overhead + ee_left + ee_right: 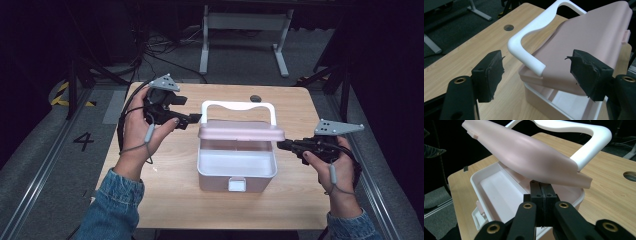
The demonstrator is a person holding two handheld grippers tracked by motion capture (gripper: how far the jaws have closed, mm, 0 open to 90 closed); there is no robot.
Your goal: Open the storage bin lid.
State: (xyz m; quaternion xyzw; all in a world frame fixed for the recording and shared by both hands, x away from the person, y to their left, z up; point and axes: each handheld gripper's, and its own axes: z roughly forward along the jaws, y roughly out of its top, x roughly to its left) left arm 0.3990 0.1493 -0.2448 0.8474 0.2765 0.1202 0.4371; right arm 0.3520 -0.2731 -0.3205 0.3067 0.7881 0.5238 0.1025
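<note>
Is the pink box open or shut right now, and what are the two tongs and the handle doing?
Box: open, nothing visible inside.
Lid: raised, tilted above the box.
Handle: standing up behind the lid.
Left tongs: open, holding nothing.
Right tongs: shut, tips under the lid's edge.

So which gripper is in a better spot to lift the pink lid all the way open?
Probably the right gripper: shut, its tips sit under the half-raised pink lid, propping it above the box. The left gripper is open beside the white handle, holding nothing.
</note>
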